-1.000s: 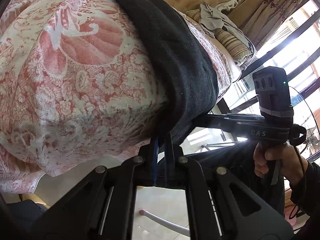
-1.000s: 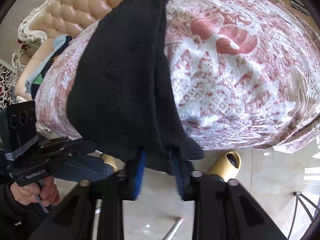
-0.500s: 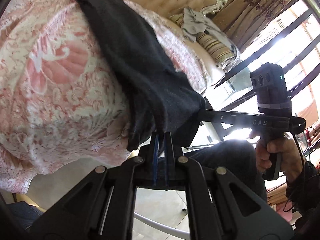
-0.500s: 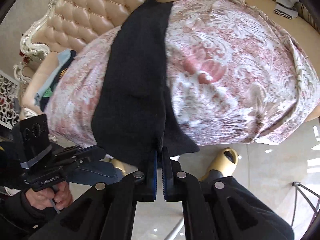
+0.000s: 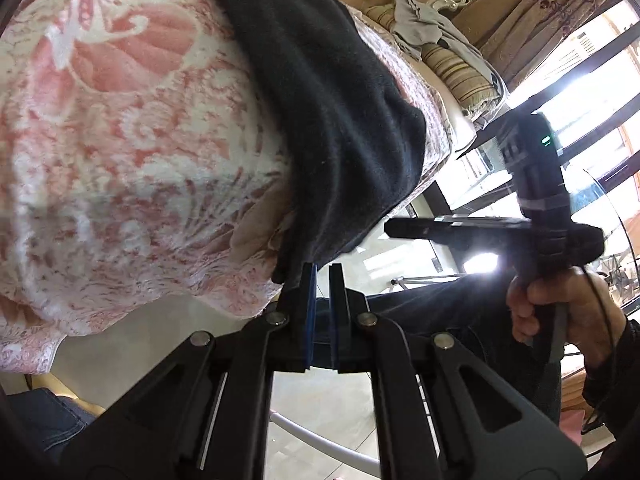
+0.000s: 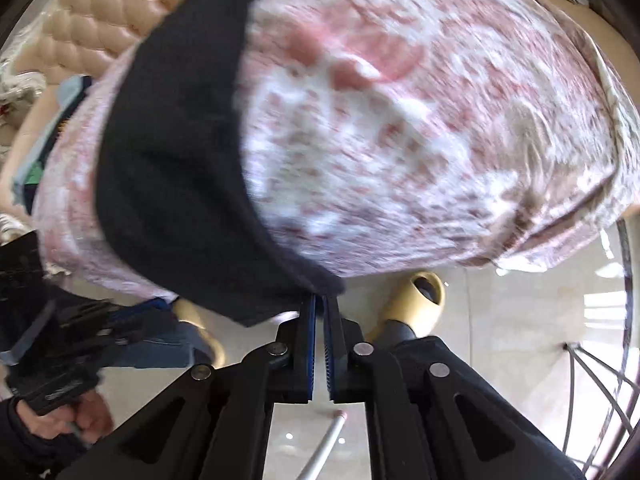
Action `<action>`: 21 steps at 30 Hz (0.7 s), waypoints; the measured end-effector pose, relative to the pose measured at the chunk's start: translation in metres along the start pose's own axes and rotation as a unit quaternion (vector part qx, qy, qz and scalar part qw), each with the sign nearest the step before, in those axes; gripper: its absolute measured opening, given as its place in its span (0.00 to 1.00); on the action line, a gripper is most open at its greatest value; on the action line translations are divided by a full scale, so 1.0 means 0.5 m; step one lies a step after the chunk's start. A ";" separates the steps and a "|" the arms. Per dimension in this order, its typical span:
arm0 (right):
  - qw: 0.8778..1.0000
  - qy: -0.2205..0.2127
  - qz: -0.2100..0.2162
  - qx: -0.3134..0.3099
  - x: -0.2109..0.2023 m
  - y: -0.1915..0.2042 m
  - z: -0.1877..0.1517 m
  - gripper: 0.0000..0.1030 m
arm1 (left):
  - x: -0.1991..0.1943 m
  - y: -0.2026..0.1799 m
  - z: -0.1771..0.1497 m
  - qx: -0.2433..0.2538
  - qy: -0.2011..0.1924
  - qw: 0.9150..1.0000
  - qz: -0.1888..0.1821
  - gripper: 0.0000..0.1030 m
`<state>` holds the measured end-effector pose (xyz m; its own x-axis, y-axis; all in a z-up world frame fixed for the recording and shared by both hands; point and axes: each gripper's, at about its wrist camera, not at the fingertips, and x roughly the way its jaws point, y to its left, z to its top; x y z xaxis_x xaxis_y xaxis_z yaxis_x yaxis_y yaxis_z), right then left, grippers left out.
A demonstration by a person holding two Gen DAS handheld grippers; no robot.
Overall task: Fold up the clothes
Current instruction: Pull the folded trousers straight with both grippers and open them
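A black garment (image 5: 340, 112) lies as a long strip over a pink floral cover (image 5: 120, 140) on a sofa, and its near end hangs off the front edge. My left gripper (image 5: 322, 270) is shut on that end's left corner, which meets its fingertips. In the blurred right wrist view, the garment (image 6: 172, 160) comes to a point at my right gripper (image 6: 320, 300); the jaws are opening by a narrow slit, and the corner is still pinched at the tips. Each view shows the other gripper held in a hand: the right (image 5: 480, 228), the left (image 6: 80, 320).
The tufted sofa back (image 6: 100, 20) rises behind the floral cover (image 6: 400, 140). A grey garment (image 5: 424, 28) lies on a striped cushion at the far right, and other clothes (image 6: 36, 160) at the far left. A yellow slipper (image 6: 420, 300) and a white pole (image 6: 328, 440) are on the tiled floor.
My right gripper's jaws, wide apart around the hem a second ago, have come together on it. Both views pulled back from the sofa, then came close again. The left grip is unchanged.
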<state>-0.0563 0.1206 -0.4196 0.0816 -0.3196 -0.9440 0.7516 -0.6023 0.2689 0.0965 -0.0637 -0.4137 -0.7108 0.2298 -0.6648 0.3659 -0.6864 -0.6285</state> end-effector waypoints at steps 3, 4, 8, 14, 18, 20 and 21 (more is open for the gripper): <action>1.000 0.011 -0.017 0.008 0.004 -0.005 -0.009 0.08 | -0.022 0.003 -0.002 0.008 -0.024 1.000 0.003 0.09; 1.000 0.011 -0.023 0.012 -0.003 -0.005 -0.014 0.08 | -0.031 0.004 -0.004 0.013 -0.035 0.999 0.006 0.11; 0.999 -0.010 -0.014 0.040 -0.054 -0.004 -0.036 0.29 | -0.053 0.013 -0.017 0.045 -0.064 0.997 -0.007 0.50; 0.992 -0.092 0.057 0.068 -0.173 0.014 -0.086 0.72 | -0.016 0.017 -0.036 0.089 -0.049 0.995 0.009 0.50; 0.987 -0.124 0.075 0.071 -0.228 0.020 -0.104 0.73 | 0.013 0.018 -0.032 0.093 -0.039 0.995 -0.003 0.50; 0.985 -0.136 0.079 0.067 -0.250 0.022 -0.110 0.73 | 0.025 0.016 -0.030 0.098 -0.036 0.994 -0.011 0.50; 0.984 -0.144 0.082 0.064 -0.260 0.022 -0.113 0.73 | 0.031 0.017 -0.030 0.102 -0.034 0.994 -0.013 0.50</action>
<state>-0.0216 0.1966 -0.3046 -0.0074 -0.6025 -0.7981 0.6538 -0.6067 0.4520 0.0975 -0.0555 -0.4356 -0.7598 0.2065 -0.6165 0.2231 -0.8078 -0.5456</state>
